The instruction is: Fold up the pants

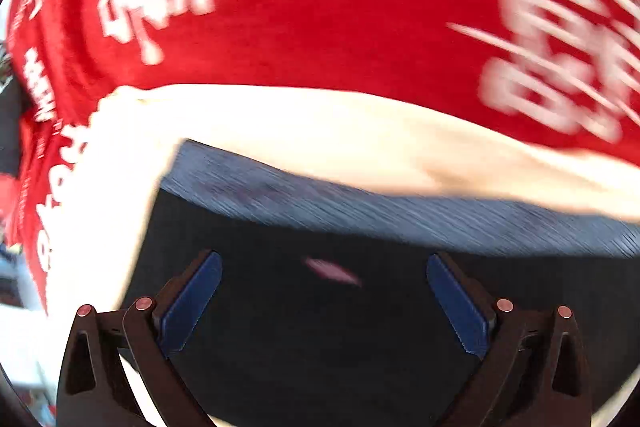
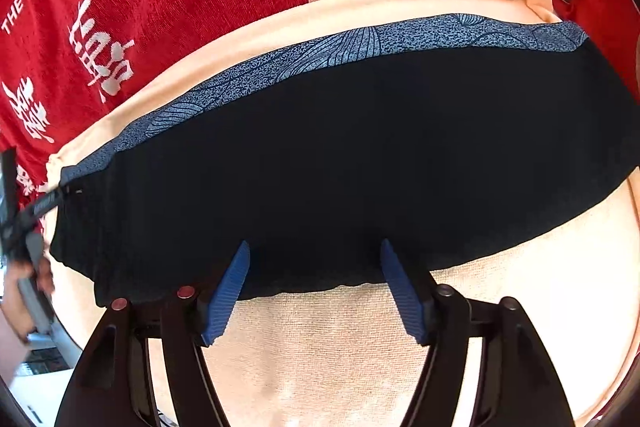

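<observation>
The pants are black with a blue-grey patterned band along the far edge, lying flat as a long strip on a cream cloth. My right gripper is open, its blue pads at the near edge of the pants, nothing between them. My left gripper is open just above the black fabric, with the patterned band beyond it. The left wrist view is blurred by motion.
A red blanket with white characters lies under and beyond the cream cloth; it also shows in the left wrist view. The other hand-held gripper and a hand show at the left edge of the right wrist view.
</observation>
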Demonstrator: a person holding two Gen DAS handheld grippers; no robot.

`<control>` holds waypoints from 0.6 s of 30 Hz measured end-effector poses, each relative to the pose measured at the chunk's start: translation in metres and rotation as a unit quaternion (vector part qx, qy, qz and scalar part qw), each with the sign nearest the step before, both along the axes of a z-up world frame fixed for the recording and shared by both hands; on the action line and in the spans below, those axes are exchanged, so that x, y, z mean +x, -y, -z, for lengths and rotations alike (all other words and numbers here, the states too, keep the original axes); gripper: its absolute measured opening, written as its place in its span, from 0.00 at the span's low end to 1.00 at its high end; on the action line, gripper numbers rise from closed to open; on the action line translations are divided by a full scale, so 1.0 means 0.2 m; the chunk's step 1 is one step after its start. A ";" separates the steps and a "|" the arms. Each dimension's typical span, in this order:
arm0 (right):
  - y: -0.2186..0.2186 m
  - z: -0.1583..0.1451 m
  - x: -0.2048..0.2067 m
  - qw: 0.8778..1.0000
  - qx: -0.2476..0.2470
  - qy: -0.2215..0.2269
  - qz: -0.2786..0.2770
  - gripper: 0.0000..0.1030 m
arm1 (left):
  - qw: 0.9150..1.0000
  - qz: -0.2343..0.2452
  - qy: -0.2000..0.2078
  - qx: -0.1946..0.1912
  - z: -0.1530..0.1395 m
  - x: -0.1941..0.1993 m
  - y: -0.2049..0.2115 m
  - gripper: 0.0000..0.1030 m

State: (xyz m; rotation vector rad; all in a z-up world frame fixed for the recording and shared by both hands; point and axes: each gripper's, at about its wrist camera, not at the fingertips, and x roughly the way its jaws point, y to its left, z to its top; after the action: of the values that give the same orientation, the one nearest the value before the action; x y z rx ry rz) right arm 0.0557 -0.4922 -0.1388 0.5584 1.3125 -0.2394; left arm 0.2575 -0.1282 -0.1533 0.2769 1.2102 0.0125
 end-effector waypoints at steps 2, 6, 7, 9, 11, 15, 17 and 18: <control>-0.01 -0.01 0.00 1.000 -0.009 -0.006 -0.003 0.74 | 0.999 -0.020 -0.005 0.029 0.08 0.13 -0.16 1.00; -0.04 -0.01 0.01 1.000 -0.017 -0.010 -0.006 0.76 | 0.998 -0.056 -0.017 -0.020 0.04 0.19 -0.41 1.00; -0.04 -0.01 0.01 1.000 -0.018 -0.010 -0.004 0.76 | 0.998 -0.054 -0.018 -0.008 0.01 0.18 -0.45 1.00; -0.03 -0.02 -0.01 1.000 -0.018 -0.012 0.000 0.76 | 0.999 -0.034 -0.022 0.002 -0.03 0.11 -0.44 1.00; -0.03 -0.01 0.01 1.000 -0.016 -0.016 0.005 0.76 | 1.000 0.002 -0.029 0.002 -0.08 0.01 -0.43 1.00; -0.02 -0.03 0.01 1.000 -0.002 -0.016 0.027 0.76 | 0.995 0.089 -0.042 -0.031 -0.14 -0.21 -0.10 1.00; -0.03 -0.05 0.00 0.999 -0.001 -0.015 0.033 0.76 | 0.990 0.119 -0.054 -0.046 -0.15 -0.23 -0.04 1.00; -0.03 -0.06 -0.02 0.999 -0.001 -0.013 0.035 0.76 | 0.988 0.135 -0.062 -0.051 -0.13 -0.28 0.02 1.00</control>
State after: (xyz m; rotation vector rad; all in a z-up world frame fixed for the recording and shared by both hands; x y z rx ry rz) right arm 0.0519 -0.4862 -0.1260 0.6022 1.3192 -0.3066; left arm 0.2016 -0.1328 -0.1275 0.3552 1.2839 -0.3050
